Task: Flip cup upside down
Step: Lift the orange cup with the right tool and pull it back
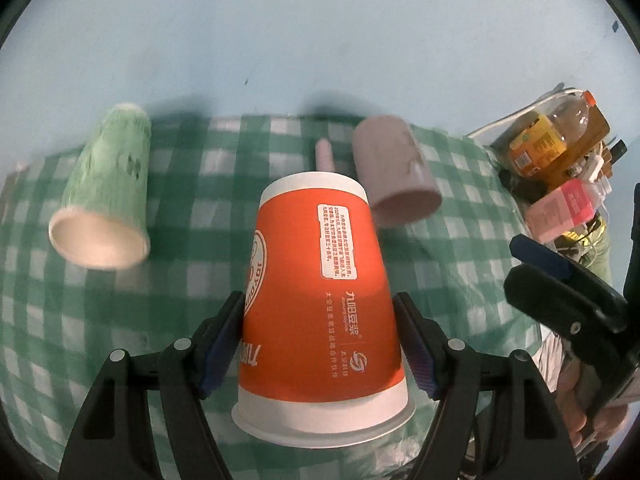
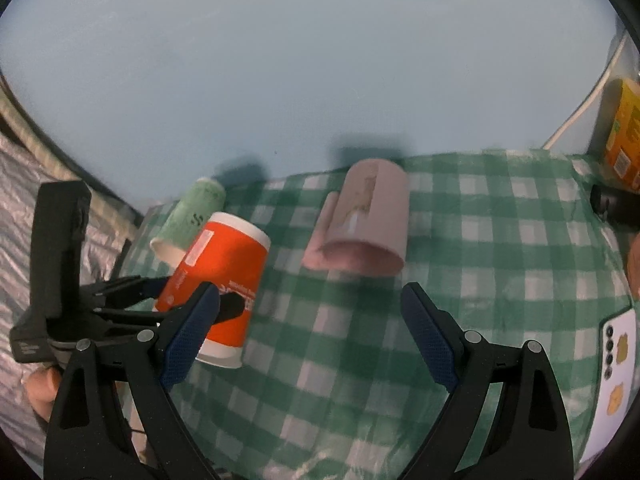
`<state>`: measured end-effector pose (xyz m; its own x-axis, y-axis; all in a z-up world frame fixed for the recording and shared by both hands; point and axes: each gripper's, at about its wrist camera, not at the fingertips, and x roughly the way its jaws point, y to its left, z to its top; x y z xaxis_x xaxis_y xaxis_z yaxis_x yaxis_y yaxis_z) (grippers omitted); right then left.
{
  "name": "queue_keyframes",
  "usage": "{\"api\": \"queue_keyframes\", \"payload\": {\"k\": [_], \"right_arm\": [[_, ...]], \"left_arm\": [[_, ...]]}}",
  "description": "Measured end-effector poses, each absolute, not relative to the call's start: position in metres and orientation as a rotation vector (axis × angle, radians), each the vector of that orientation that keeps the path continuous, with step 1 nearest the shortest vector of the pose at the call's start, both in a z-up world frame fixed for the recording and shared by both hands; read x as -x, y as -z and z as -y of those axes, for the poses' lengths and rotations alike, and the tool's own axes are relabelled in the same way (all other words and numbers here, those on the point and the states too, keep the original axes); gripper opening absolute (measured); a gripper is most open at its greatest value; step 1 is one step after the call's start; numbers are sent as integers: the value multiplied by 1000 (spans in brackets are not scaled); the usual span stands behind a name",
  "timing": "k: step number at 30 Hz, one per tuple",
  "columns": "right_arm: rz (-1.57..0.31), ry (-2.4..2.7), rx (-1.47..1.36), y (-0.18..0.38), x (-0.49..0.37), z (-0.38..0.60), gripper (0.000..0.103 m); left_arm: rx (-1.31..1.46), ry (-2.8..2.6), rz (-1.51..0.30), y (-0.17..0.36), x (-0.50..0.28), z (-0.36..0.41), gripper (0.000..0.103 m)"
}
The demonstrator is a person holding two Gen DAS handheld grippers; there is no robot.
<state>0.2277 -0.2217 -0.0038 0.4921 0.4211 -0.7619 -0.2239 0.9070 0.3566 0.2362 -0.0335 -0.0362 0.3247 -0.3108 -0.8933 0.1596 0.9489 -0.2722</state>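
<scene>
the orange cup (image 1: pixel 320 300) is shown clamped between the blue pads (image 1: pixel 222 344) of the left gripper (image 1: pixel 320 344), base up and rim down. its rim is seen low over the checked cloth (image 1: pixel 100 340); whether it touches the cloth cannot be told from either view. the flip itself is judged to be largely done, with the set-down and release as the step in hand. for the next move, the rim would have to be brought flat onto the cloth before the jaws are parted, since a tilted rim could let the light paper cup tip. the right gripper (image 2: pixel 312 332) is held with its jaws wide apart and nothing between them, to the right of the cup and near it. two other cups are seen inverted on the cloth: a green cup (image 1: pixel 106 188) to the left and a pink mug (image 1: pixel 394 170) behind and to the right, both apart from the orange cup. the cloth is green and white, lightly creased, and is backed by a plain pale blue wall (image 1: pixel 320 40). a bottle (image 1: pixel 556 136) and a pink carton (image 1: pixel 560 210) are seen at the far right edge.
</scene>
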Motion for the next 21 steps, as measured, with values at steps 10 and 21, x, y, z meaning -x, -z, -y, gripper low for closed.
{"api": "queue_keyframes", "payload": {"k": [10,21], "right_arm": [[-1028,-425,-192,25,-207,208,91],[-1051,-422,-206,34,-208,207,91]], "left_arm": [[169,329,-1243,62,-208,33,75],[169,345,-1285,67,-209,37,81]]}}
